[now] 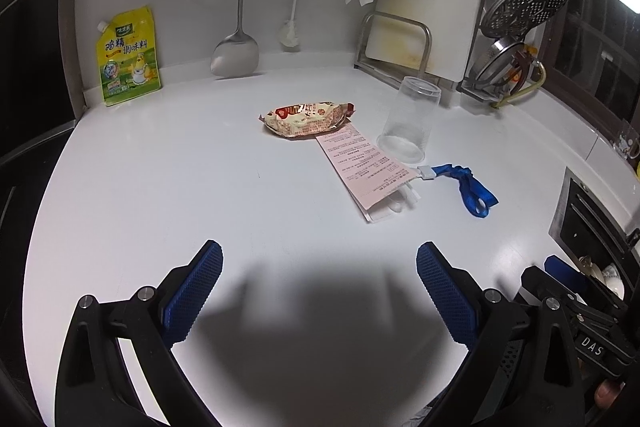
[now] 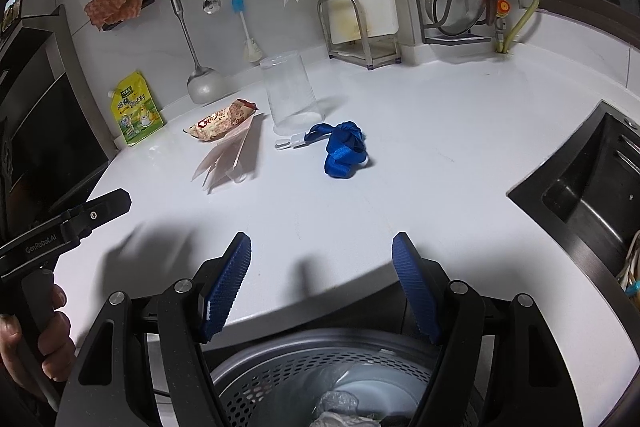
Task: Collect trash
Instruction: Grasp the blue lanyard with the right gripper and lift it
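On the white counter (image 1: 160,187) lie a snack wrapper (image 1: 307,119), a pink receipt (image 1: 358,165) over a clear plastic spoon packet (image 1: 394,205), an upturned clear plastic cup (image 1: 410,121) and a blue lanyard (image 1: 468,187). The right wrist view shows them too: wrapper (image 2: 222,121), receipt (image 2: 228,157), cup (image 2: 290,95), lanyard (image 2: 344,149). My left gripper (image 1: 319,259) is open and empty, well short of the trash. My right gripper (image 2: 322,251) is open and empty over the counter's front edge, above a mesh trash bin (image 2: 320,379) holding crumpled plastic.
A yellow seasoning pouch (image 1: 128,59) leans on the back wall. A spatula (image 1: 236,47), spoon and brush hang there. A cutting board rack (image 1: 396,43) and a lid rack (image 1: 520,7) stand at back right. A sink (image 2: 588,195) lies to the right.
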Available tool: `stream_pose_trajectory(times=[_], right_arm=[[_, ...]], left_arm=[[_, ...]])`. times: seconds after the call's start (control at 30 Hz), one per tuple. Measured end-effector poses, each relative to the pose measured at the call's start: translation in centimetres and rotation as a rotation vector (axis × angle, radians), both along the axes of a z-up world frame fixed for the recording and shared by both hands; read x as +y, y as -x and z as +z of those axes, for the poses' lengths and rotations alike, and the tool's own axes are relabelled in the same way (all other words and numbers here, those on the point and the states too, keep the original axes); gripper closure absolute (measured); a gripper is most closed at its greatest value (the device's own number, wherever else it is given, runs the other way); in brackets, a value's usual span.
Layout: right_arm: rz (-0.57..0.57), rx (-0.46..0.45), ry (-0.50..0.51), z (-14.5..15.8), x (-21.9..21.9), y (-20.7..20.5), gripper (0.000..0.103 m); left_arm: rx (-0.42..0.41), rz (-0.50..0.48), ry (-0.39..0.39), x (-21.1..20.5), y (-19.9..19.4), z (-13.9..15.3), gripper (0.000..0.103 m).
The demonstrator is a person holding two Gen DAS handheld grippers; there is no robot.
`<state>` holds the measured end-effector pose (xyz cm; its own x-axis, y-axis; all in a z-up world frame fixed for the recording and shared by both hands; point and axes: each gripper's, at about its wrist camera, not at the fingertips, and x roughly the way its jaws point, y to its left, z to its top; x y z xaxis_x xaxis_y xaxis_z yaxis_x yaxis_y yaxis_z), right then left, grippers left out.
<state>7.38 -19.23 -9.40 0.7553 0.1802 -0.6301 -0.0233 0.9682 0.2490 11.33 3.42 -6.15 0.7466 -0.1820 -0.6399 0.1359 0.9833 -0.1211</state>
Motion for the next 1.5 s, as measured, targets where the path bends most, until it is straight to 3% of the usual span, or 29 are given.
stream_pose_trajectory(times=[1.03,1.5], right_arm=[[0.011,0.025,0.005,-1.0,-0.8,-4.8,0.033],[0.004,0.111,0.057,-0.8,-1.1,-10.8,0.033]], left_arm=[[0.013,0.007,-0.015,-1.3,-4.0,-0.4,0.007],[0.028,0.016,-0.011,-3.0,-7.0,0.1,0.007]])
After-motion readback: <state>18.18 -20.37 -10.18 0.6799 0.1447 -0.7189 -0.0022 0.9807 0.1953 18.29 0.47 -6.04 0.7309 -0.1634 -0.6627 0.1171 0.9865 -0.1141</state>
